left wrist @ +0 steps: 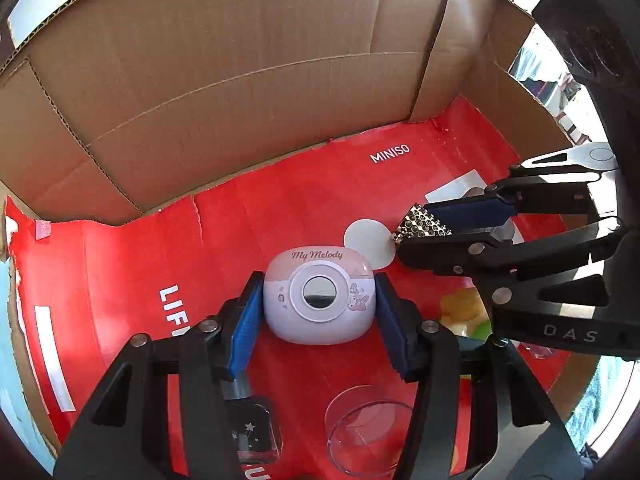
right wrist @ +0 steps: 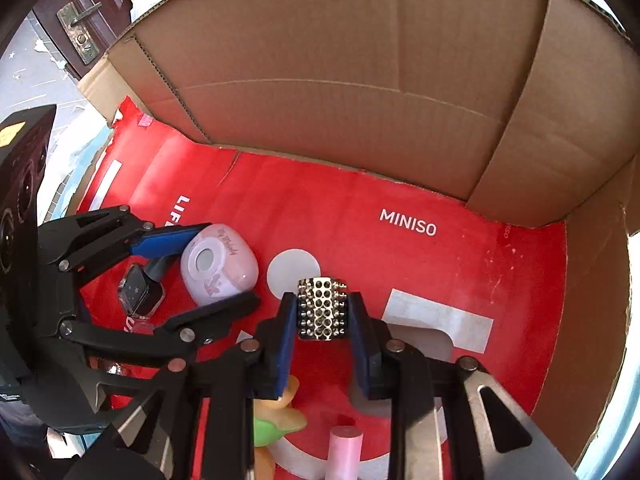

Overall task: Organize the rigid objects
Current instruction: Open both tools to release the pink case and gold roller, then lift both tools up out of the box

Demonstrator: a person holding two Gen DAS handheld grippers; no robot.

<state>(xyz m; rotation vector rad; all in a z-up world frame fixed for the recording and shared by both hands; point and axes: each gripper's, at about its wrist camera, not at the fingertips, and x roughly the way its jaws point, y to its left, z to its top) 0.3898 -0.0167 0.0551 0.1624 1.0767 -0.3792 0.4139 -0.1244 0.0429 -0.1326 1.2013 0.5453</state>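
Inside the red-floored cardboard box (right wrist: 440,128), the left claw (left wrist: 318,300) half-open grips the rounded pink case (left wrist: 319,297) and the right claw (right wrist: 323,312) pinches shut on the studded metal cylinder (right wrist: 322,309) (both smooth, apt to slip or collide).

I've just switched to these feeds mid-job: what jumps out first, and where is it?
The left gripper clasps a pink My Melody case over the box's red floor. Just right of it, the right gripper pinches a studded metal piece beside a white disc. Cardboard walls rise behind both.
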